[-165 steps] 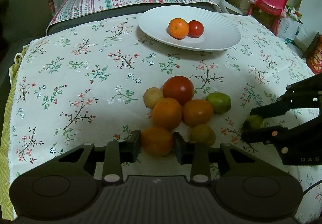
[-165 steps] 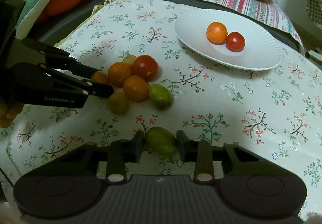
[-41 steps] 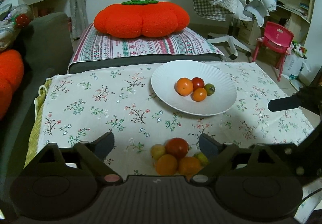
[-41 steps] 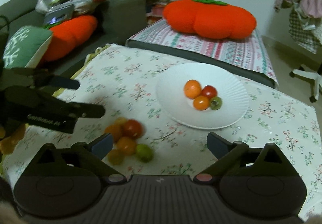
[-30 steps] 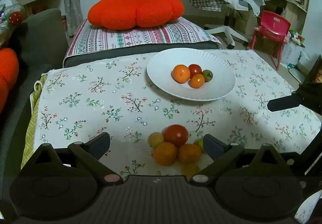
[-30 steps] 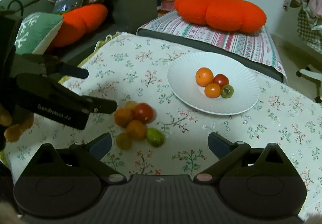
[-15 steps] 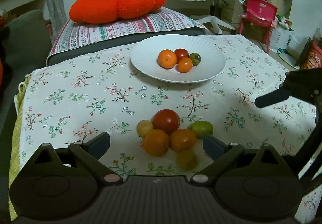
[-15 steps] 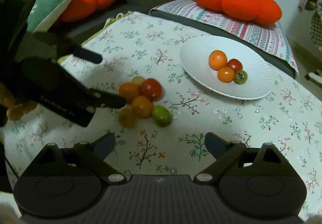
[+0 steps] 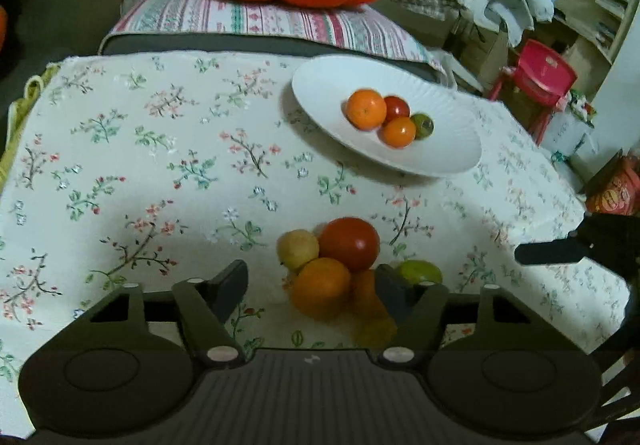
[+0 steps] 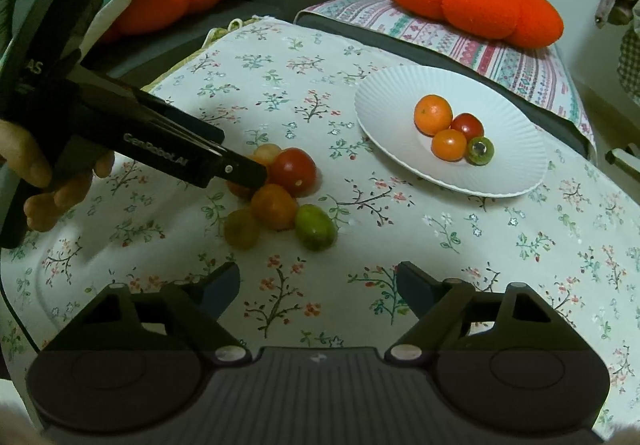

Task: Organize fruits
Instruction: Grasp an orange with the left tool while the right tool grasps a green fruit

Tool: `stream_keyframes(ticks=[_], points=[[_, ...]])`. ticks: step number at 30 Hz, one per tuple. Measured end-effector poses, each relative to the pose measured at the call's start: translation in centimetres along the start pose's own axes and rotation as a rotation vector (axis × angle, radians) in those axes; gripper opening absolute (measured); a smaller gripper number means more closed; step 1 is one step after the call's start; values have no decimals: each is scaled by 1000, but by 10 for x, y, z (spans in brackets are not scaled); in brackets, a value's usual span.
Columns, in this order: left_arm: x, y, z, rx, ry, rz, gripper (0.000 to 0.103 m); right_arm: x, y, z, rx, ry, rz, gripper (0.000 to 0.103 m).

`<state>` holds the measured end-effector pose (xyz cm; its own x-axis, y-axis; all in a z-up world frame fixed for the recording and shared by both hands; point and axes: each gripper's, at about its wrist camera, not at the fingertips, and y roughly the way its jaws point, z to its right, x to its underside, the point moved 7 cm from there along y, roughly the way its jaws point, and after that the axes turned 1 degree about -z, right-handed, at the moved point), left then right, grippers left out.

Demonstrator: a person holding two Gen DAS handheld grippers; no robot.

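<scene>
Two grippers hang above the fruit pile (image 10: 280, 197) on the flowered tablecloth (image 10: 440, 245). The left gripper (image 9: 312, 281) has just been closing its jaws; they stand half wide around an orange fruit (image 9: 322, 291) at the near side of the pile, and I cannot tell if the pads touch it. A hand (image 10: 48, 181) holds this gripper. The right gripper (image 10: 318, 285) has also just been narrowing, but it is still wide, with nothing between the jaws, only cloth just before the pile. In the pile, a red tomato (image 10: 296, 171) lies at the far side and a green fruit (image 10: 316, 227) at the right side. Beyond the pile to the right stands the white plate (image 10: 512, 149) with four small fruits on it. Far behind the pile lies an orange pumpkin cushion (image 10: 472, 1).
</scene>
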<state>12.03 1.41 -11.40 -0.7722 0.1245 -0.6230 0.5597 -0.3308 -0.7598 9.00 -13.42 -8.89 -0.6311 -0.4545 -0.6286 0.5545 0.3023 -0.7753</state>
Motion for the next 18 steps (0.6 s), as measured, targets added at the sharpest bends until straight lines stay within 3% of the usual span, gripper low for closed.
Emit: stream_keyframes(ticks=[6,18], points=[[-4,2,5,35,7,19,5,-1,6,-1,-5,-5,1,69],[5,2,4,37,43,-5,7,-14,35,-4,-1,-40,13,48]])
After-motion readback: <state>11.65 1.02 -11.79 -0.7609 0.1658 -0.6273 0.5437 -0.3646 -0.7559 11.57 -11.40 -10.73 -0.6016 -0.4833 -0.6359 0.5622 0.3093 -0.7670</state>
